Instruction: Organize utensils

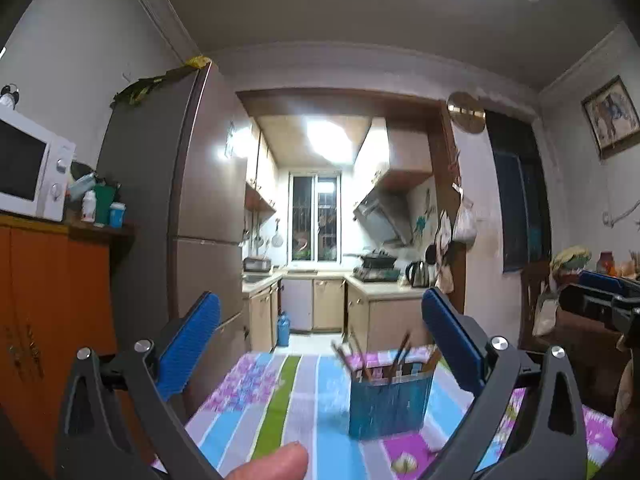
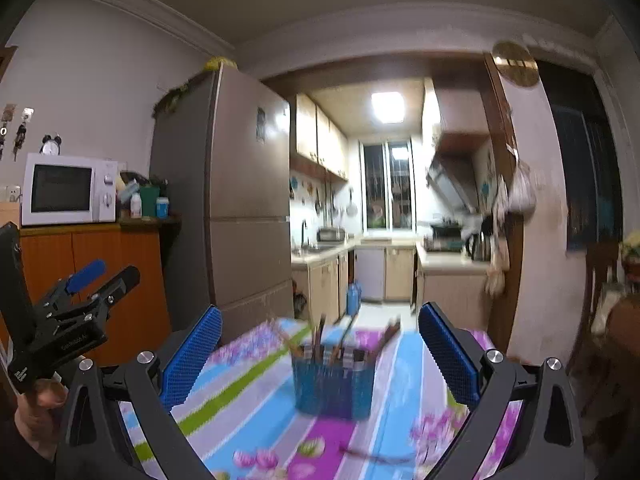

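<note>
A blue slatted utensil basket [image 1: 390,404] stands on the striped floral tablecloth [image 1: 280,400], with several dark chopsticks [image 1: 400,354] leaning out of it. My left gripper [image 1: 320,300] is open and empty, its blue pads wide apart and short of the basket. In the right wrist view the same basket [image 2: 334,386] sits ahead of my right gripper [image 2: 320,312], which is also open and empty. A thin dark stick, maybe a chopstick [image 2: 376,456], lies on the cloth [image 2: 248,384] in front of the basket. The picture is blurred.
A grey fridge [image 2: 240,208] and an orange cabinet [image 2: 100,280] carrying a white microwave [image 2: 68,190] stand to the left. Behind the table a doorway leads into a narrow kitchen [image 1: 320,264]. Dark wooden furniture [image 1: 580,352] is at the right. A fingertip [image 1: 276,460] shows at the bottom edge.
</note>
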`<action>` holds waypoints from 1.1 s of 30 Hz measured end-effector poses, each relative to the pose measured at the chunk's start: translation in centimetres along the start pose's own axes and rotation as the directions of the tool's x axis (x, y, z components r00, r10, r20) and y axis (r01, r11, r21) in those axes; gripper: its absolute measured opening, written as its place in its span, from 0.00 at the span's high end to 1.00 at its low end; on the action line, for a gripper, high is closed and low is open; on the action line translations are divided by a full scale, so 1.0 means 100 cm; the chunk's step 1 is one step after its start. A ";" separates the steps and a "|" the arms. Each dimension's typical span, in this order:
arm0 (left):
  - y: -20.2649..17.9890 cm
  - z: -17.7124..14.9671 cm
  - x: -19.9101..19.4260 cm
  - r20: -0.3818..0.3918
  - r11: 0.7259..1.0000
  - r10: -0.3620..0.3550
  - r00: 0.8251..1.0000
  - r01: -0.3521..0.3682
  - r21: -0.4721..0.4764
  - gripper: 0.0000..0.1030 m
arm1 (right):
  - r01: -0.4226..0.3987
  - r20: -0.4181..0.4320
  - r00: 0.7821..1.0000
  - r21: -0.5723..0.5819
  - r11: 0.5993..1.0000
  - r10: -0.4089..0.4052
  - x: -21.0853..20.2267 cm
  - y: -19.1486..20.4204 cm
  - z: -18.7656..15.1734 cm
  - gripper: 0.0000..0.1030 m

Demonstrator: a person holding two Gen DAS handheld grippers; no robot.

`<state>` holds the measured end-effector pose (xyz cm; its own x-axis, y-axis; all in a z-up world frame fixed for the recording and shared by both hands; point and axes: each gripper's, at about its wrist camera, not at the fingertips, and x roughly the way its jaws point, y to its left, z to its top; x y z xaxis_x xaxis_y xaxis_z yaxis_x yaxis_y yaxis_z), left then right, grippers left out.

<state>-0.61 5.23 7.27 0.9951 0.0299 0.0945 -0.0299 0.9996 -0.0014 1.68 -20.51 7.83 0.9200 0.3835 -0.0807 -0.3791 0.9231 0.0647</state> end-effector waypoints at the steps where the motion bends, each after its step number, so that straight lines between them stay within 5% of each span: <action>1: -0.001 -0.006 -0.002 -0.015 1.000 -0.002 1.000 0.002 -0.003 0.05 | 0.001 -0.011 1.000 0.011 1.000 -0.001 -0.003 0.001 -0.011 0.05; 11: -0.007 -0.055 -0.020 -0.128 1.000 -0.025 0.991 0.025 -0.004 0.05 | 0.070 -0.079 0.995 0.064 0.995 -0.065 -0.021 0.004 -0.072 0.05; 29: -0.031 -0.059 -0.053 -0.078 0.998 -0.035 0.996 0.038 0.040 0.05 | 0.101 0.002 0.995 0.029 0.994 -0.101 -0.054 0.014 -0.076 0.05; 33: -0.035 -0.057 -0.061 -0.017 0.999 -0.024 1.000 0.025 0.039 0.05 | 0.109 0.051 0.993 0.013 0.994 -0.110 -0.061 0.014 -0.079 0.05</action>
<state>-6.02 1.57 1.05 0.9970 0.0060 0.0776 -0.0092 0.9991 0.0402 -5.27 -21.36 0.60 0.9600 0.2778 -0.0360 -0.2750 0.9590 0.0680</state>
